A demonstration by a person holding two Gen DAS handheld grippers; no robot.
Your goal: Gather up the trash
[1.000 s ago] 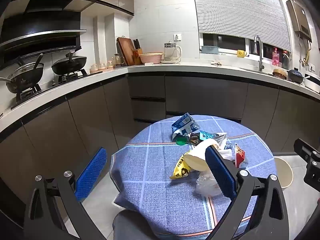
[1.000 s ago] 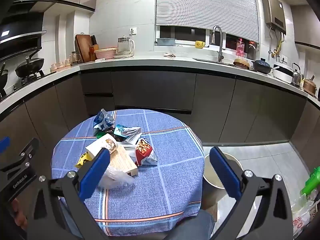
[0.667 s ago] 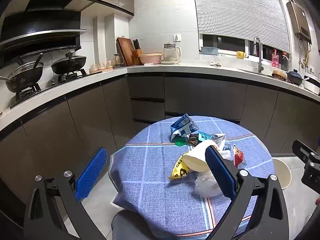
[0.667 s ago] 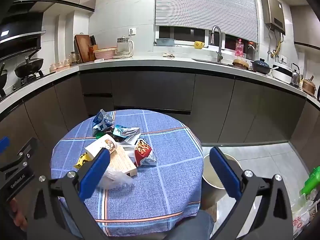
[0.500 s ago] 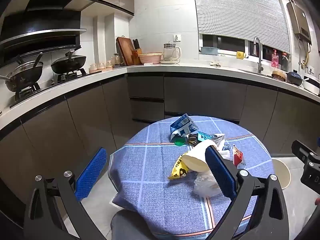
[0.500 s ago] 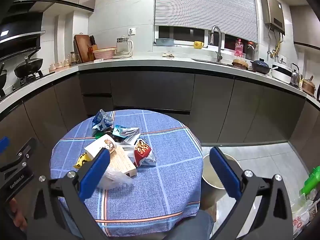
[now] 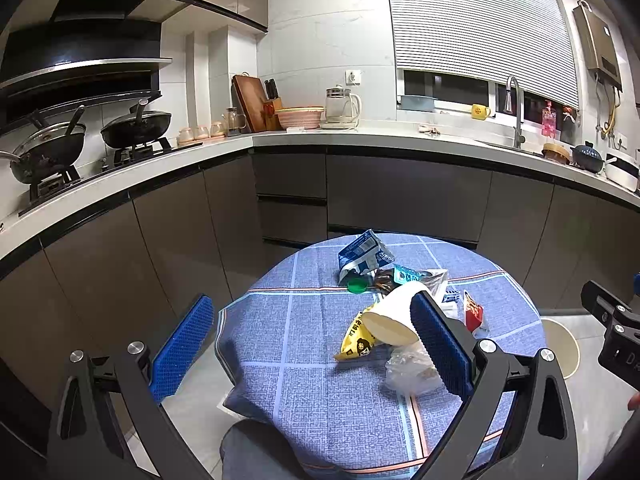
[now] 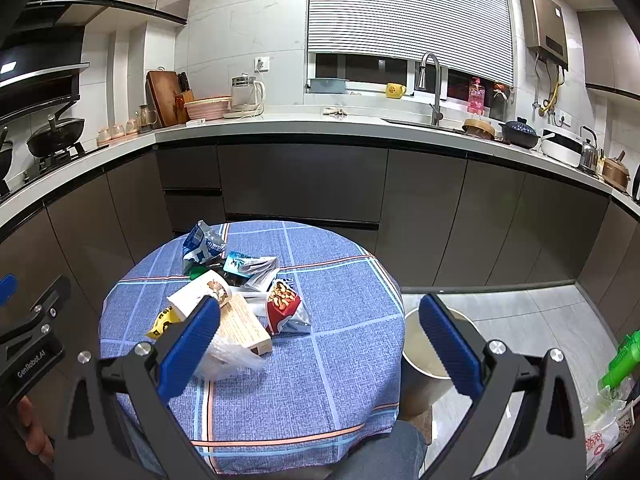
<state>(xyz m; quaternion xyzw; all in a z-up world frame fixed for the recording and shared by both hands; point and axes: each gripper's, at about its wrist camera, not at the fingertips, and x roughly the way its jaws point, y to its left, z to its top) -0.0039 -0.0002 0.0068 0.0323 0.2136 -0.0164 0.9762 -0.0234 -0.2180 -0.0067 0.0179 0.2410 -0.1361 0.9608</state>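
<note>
A heap of trash lies on a round table with a blue checked cloth point(image 7: 304, 332) point(image 8: 344, 280): a white paper cup point(image 7: 390, 318) point(image 8: 198, 292) on its side, a yellow wrapper point(image 7: 356, 340), a blue milk carton point(image 7: 360, 252) point(image 8: 200, 244), a green cap point(image 7: 357, 286), a red snack bag point(image 8: 282, 306), a cardboard box point(image 8: 244, 322) and a clear plastic bag point(image 7: 408, 370) point(image 8: 230, 358). My left gripper point(image 7: 308, 346) is open and empty above the table's near left. My right gripper point(image 8: 320, 342) is open and empty above its near right.
A white waste bin point(image 8: 430, 350) point(image 7: 560, 346) stands on the floor right of the table. Dark cabinets and a worktop point(image 8: 360, 124) with a kettle, sink tap and pots wrap behind. Pans sit on a stove point(image 7: 80, 148) at the left.
Both grippers drifted very slightly; the table and trash sit a touch lower-left in view. Nothing was picked up, and both grippers stayed open.
</note>
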